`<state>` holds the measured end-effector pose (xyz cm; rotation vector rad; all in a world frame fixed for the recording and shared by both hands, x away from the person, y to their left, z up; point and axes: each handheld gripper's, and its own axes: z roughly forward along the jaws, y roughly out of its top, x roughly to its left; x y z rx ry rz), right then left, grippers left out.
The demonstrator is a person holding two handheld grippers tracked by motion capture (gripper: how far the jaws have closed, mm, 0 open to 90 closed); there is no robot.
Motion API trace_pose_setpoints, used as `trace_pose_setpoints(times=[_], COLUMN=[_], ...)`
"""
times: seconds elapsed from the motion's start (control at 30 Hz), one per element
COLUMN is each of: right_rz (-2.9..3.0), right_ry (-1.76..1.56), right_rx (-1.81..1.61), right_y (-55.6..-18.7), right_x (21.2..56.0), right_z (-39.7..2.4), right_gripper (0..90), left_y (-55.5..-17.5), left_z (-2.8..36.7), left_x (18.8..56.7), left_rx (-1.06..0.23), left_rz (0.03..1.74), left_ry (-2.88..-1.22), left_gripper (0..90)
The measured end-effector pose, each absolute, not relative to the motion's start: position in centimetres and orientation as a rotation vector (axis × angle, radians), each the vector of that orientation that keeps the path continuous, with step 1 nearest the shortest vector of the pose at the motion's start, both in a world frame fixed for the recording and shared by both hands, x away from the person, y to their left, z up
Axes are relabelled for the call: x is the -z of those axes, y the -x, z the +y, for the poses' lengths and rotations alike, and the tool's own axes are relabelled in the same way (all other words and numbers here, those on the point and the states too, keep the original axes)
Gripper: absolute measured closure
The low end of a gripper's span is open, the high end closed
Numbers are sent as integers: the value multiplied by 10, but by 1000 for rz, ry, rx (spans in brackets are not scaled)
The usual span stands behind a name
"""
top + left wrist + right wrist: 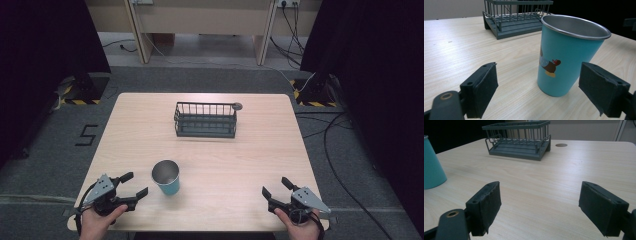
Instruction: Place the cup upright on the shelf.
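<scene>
Left gripper (134, 191) low at desk (250, 160) near edge, jaws apart toward one teal cup (166, 177); right gripper (274, 191) likewise, jaws apart. One wire rack (205, 120).

My high view looks forward and down over the whole bench (210, 150); both tool views sit low near it, sharing the far rack (516, 18) and teal cup (432, 166).
</scene>
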<state>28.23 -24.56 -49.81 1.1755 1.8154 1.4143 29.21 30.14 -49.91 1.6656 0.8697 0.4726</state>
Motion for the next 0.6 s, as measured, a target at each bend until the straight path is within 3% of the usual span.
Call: trace_pose_setpoints(times=[0.6], right_rz=[1822], right_ry=[-1180], right_rx=[-1402], right_y=[-288], right_x=[500], right_z=[-243], right_gripper=[179], left_y=[-303], left_z=[278], left_x=[495], left_rx=[-425], left_rz=[790], left_ry=[-1701], left_gripper=[145])
